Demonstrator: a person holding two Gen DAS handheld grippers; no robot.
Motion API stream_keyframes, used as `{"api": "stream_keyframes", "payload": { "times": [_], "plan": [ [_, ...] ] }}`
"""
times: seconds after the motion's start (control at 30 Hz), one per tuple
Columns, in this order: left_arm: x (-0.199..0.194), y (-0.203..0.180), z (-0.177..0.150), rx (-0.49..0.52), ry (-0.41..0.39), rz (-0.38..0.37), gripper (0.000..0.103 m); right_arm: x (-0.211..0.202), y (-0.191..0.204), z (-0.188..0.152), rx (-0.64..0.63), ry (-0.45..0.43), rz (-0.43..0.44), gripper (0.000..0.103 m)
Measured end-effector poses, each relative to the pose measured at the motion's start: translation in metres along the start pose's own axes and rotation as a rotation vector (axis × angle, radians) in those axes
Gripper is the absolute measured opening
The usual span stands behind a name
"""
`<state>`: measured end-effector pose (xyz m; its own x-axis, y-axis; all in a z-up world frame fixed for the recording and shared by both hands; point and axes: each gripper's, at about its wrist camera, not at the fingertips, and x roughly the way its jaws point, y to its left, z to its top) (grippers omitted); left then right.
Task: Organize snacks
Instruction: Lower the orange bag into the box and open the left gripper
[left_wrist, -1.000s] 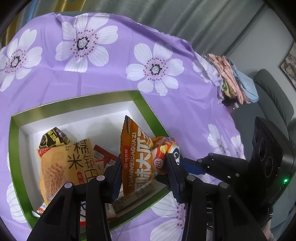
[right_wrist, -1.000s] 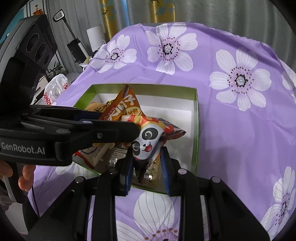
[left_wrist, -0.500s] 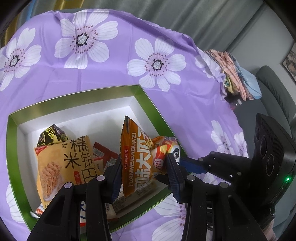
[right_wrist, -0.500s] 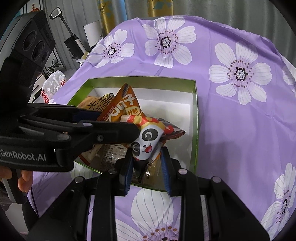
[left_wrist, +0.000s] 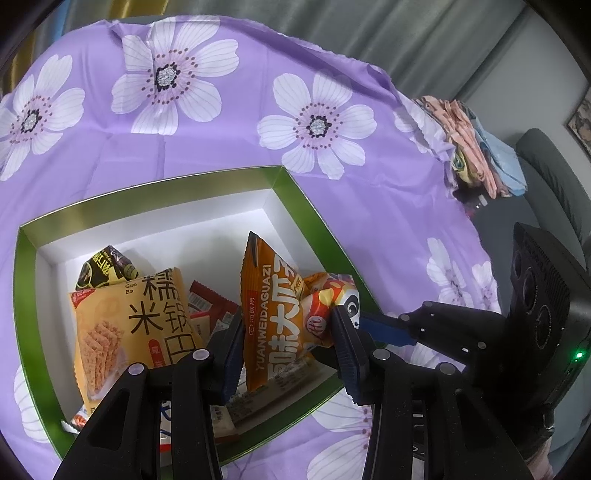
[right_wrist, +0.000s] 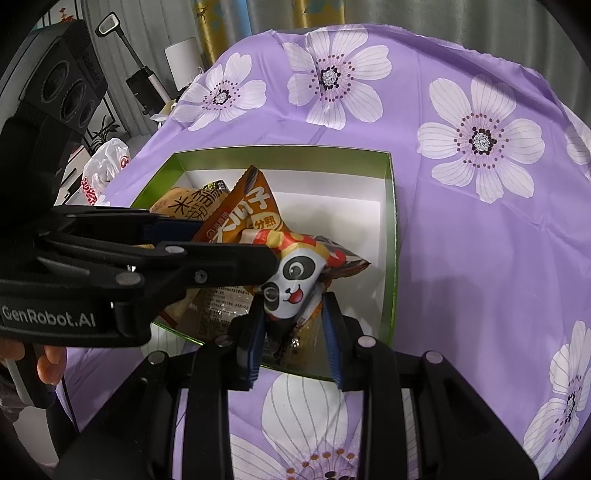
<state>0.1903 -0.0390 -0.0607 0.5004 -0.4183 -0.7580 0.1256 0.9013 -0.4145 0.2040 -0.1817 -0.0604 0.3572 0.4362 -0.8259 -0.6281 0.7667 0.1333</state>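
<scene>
Over the last second very little has changed: both packets sit in the same grips as before, and the green box (left_wrist: 303, 206) has only drifted slightly lower and larger in the left wrist view, so the hands seem to have eased a touch away from it with nothing let go. I take that to mean the placing step is unfinished; both packets hang over the box's near right corner, not yet laid down. The left gripper (left_wrist: 288, 343) is narrowed onto the orange seed packet (left_wrist: 271, 317), which stands upright between its fingers and reads "YUANWEIDAGUAZI" up one edge beside large Chinese characters. The right gripper (right_wrist: 293, 334) is closed on the bottom end of the panda packet (right_wrist: 295, 280), whose cartoon panda face touches the orange packet at about 10 o'clock from it. Inside the box, at 9 o'clock from the orange packet, lies a yellow rice-cracker bag (left_wrist: 133, 328) marked "Guo Ba" with big Chinese characters; a small dark packet (left_wrist: 105, 267) sits at its 12 o'clock, writing too small to read. The left gripper's body carries "GenRobot.AI".
</scene>
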Motion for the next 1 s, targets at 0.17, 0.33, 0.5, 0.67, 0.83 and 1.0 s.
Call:
{"api": "stream_keyframes", "payload": {
  "times": [0.17, 0.33, 0.5, 0.67, 0.83, 1.0],
  "plan": [
    [0.0011, 0.0009, -0.0001, 0.010, 0.004, 0.013, 0.043, 0.0006, 0.0005, 0.0001, -0.003, 0.007, -0.001, 0.031],
    [0.0012, 0.0001, 0.0003, 0.011, 0.010, 0.024, 0.044, 0.0009, 0.0010, -0.0005, -0.002, 0.012, -0.003, 0.031],
    [0.0004, 0.0000, 0.0009, 0.013, 0.011, 0.038, 0.046, 0.0005, 0.0011, -0.0009, -0.005, 0.012, -0.001, 0.031],
    [-0.0003, 0.0000, 0.0006, 0.016, 0.012, 0.049, 0.049, 0.0003, 0.0011, -0.0013, -0.006, 0.011, -0.001, 0.032],
    [-0.0003, 0.0015, 0.0013, 0.015, 0.014, 0.062, 0.052, -0.0011, 0.0008, -0.0017, -0.009, 0.009, -0.005, 0.033],
    [0.0001, 0.0008, 0.0009, 0.021, 0.017, 0.077, 0.053, -0.0015, 0.0005, -0.0024, -0.009, 0.009, -0.009, 0.033]
  ]
}}
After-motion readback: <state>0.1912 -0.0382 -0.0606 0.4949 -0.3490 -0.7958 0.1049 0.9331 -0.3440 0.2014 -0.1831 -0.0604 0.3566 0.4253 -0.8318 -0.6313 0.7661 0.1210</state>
